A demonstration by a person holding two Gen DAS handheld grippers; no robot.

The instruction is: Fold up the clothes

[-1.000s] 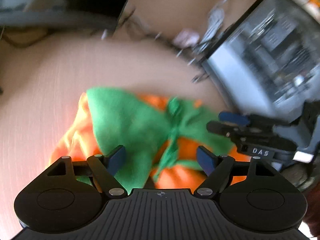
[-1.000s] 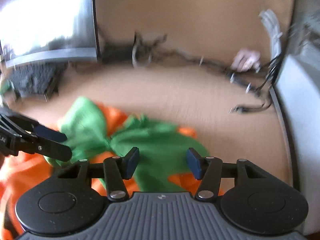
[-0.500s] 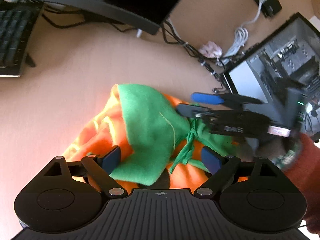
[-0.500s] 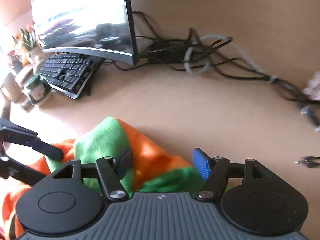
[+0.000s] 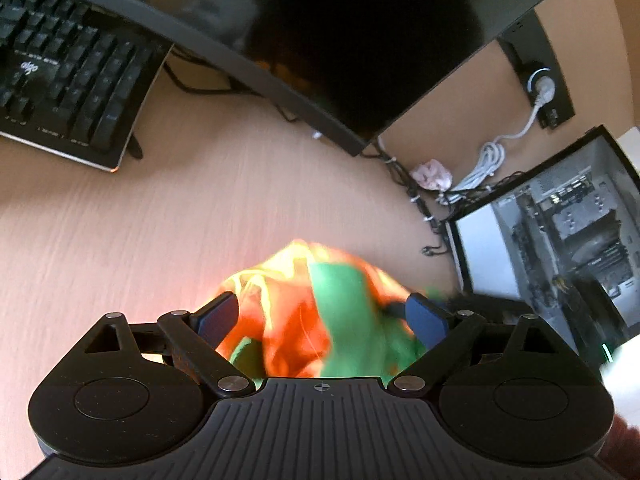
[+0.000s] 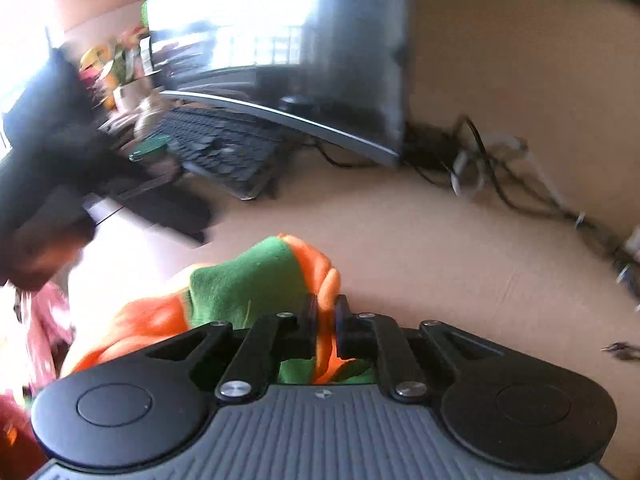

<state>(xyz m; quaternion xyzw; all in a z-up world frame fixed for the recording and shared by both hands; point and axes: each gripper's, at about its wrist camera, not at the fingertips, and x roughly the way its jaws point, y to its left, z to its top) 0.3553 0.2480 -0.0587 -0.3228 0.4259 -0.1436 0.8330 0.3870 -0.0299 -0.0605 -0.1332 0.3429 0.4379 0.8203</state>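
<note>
Left wrist view: bench carries monitor, keyboard, PC case. Garment, orange and green, lies bunched on bench between left claw pads, which stand spread, gripping nothing. Right claw is clenched on an orange fold of garment. Judgement: step is taking hold to spread. Left should pinch a single edge layer well apart from right, then pull taut, avoiding cables.

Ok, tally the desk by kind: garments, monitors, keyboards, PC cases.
Garment: 1, orange and green
Monitor: 1
Keyboard: 1
PC case: 1
Total: 4
</note>
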